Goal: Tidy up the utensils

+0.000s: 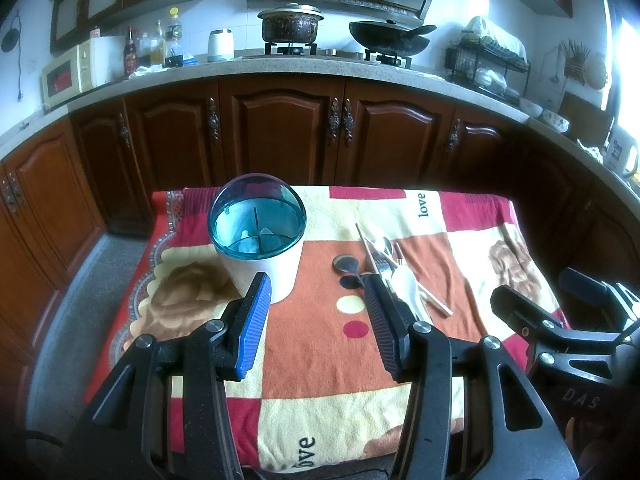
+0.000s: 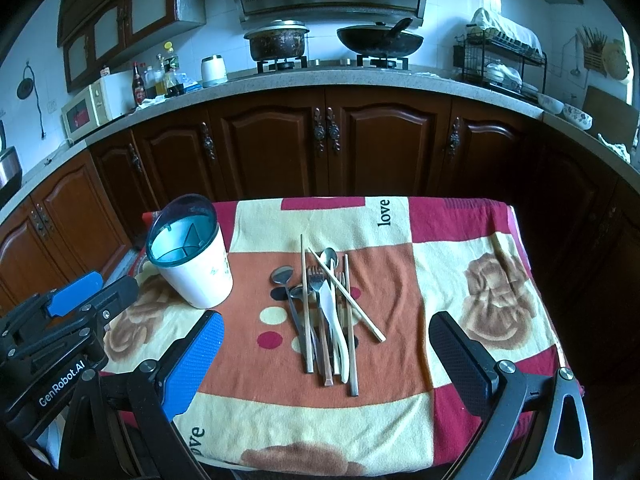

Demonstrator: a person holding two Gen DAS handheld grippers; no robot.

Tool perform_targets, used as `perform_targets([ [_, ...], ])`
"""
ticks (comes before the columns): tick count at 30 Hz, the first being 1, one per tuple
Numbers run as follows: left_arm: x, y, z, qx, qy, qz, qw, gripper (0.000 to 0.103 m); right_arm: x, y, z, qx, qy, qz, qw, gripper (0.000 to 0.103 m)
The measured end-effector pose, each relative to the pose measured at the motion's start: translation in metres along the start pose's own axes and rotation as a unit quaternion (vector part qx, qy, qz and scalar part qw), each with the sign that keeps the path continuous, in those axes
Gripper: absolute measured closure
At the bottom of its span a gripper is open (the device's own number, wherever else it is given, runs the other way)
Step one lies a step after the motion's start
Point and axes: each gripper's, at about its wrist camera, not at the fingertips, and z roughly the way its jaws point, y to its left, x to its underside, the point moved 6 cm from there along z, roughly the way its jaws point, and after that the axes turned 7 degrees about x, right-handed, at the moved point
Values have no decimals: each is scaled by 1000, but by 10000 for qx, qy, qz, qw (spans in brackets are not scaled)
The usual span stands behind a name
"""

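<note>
A white utensil holder (image 2: 198,276) with a blue divided rim stands at the table's left; it also shows in the left wrist view (image 1: 262,256). A pile of utensils (image 2: 326,308) lies in the middle of the cloth: spoons, forks, chopsticks and a white spoon. In the left wrist view the pile (image 1: 394,270) sits just beyond my right finger. My left gripper (image 1: 316,284) is open and empty, between the holder and the pile. My right gripper (image 2: 326,328) is open and empty, its fingers on either side of the pile's near end.
The table (image 2: 480,240) carries a patterned red, orange and cream cloth. Dark wooden cabinets (image 2: 328,148) and a counter with a stove, pots, a microwave and a dish rack stand behind it. The left gripper's body (image 2: 60,320) shows at the left edge.
</note>
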Motion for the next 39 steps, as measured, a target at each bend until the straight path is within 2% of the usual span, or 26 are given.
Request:
perform_targets([
  [23, 5, 1, 10, -46, 101, 3, 9999, 55, 6, -3, 12, 29, 136, -34, 9999, 1],
  [39, 11, -1, 34, -79, 341, 14, 9994, 55, 11, -3, 36, 33, 360, -82, 9993, 1],
])
